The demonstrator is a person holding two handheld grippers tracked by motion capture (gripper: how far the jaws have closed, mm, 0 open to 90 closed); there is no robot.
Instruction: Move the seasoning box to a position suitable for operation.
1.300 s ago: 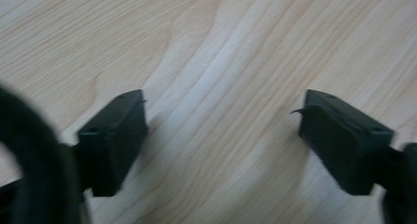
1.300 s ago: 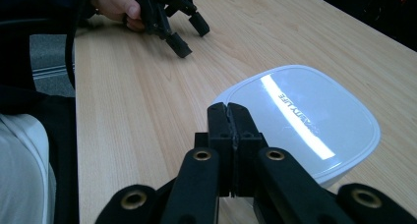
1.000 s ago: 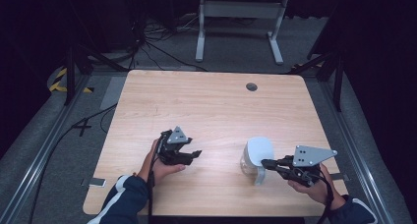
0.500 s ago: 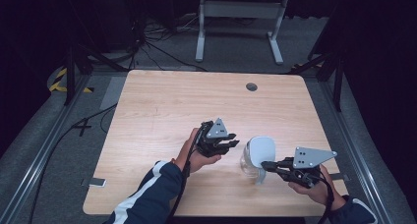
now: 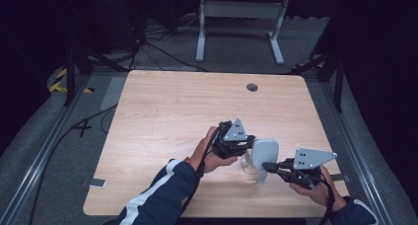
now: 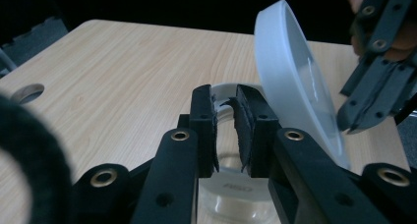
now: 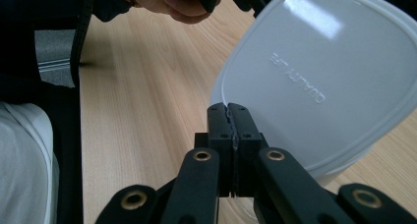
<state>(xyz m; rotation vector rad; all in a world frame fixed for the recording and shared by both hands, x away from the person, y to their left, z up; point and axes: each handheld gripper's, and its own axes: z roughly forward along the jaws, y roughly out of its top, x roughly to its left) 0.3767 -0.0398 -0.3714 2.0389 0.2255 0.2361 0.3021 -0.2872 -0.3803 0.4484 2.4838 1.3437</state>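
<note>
My right gripper [image 7: 229, 111] pinches the tilted lid [image 7: 319, 81] lower right of centre; my left gripper [image 6: 225, 118] clamps the clear tub's [image 6: 235, 192] rim.

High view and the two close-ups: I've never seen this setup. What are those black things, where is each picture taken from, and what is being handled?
There is no robot here. A person holds a hand-operated two-jaw tool in each hand. The high view comes from a fixed camera above the person's side of the wooden table, so the forearms enter from the bottom. Each of the other two pictures comes from a camera riding on one tool, looking along its black jaws.

On the table stands a clear tub with a white lid, which is tilted up off it. The right tool is shut on the lid's edge and holds it up. The left tool has its jaws either side of the tub's rim; whether they actually pinch it is hard to tell. The table also has a small round hole near its far edge.
</note>
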